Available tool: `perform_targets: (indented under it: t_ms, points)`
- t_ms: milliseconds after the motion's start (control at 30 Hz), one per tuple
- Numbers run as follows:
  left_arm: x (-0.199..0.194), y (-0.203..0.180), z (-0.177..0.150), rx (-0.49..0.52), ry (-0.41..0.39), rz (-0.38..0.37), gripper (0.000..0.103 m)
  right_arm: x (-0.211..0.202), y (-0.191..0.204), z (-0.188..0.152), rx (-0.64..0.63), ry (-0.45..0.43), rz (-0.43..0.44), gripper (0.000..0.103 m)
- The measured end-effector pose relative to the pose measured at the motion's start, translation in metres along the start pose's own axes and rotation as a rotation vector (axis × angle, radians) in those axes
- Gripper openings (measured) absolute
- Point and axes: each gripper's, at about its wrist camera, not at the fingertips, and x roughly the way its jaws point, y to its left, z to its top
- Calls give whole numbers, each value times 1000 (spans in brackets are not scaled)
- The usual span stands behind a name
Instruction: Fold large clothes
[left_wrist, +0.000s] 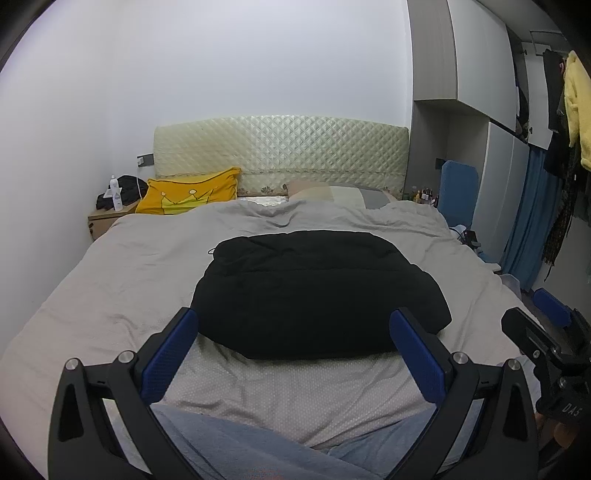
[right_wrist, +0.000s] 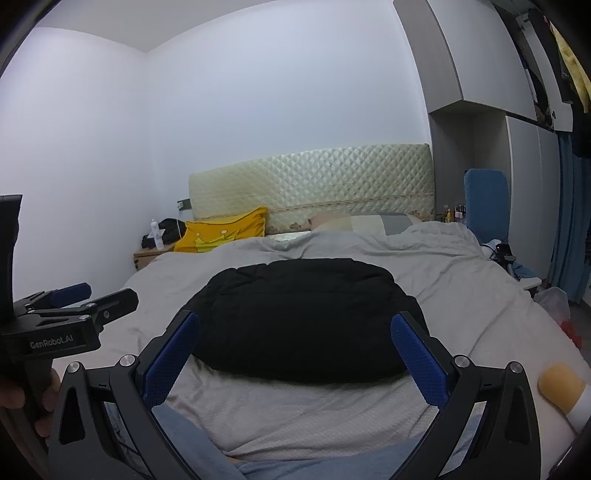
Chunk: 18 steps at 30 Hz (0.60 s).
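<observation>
Far left, mid-frame in the left wrist view: nightstand (left_wrist: 105, 218) with a bottle and dark clutter. Right of it a yellow pillow (left_wrist: 190, 192) leaned at the headboard (left_wrist: 280, 151). Centre: black garment (left_wrist: 314, 291) lay on the grey duvet (left_wrist: 122, 280), already a compact puffy bundle, edges tucked, no sleeves showing. Left gripper (left_wrist: 293, 328) sat at lower centre, jaws spread wide, blue pads empty, hovering just short of the bundle's near edge, not touching it. Right gripper (right_wrist: 295, 332) in its own view looked the same: spread wide, holding nothing, near edge of the garment between the pads but apart from them. Far right: wardrobe (left_wrist: 480, 74), blue curtain, hanging clothes.

Step, as judged: folding looked finished or nearly so, with both tools backed off. If another fold was wanted, the next move would call for both grippers to drop to the near edge, pinch the thick layers at each corner, and lift together so the padded fabric wouldn't spring open. Bulky and slippery, likely.
</observation>
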Motion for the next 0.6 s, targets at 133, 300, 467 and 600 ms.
perform_targets:
  t_ms: [133, 300, 467, 600]
  points:
    - [-1, 1, 0, -2, -2, -4, 103, 0, -1, 0, 0, -1, -5, 103]
    - [2, 1, 0, -1, 5, 1, 103, 0, -1, -1, 1, 0, -8, 103]
    - [3, 1, 0, -6, 4, -14, 103, -2, 0, 0, 1, 2, -6, 103]
    - [7, 2, -1, -14, 9, -6, 103, -2, -1, 0, -1, 3, -9, 103]
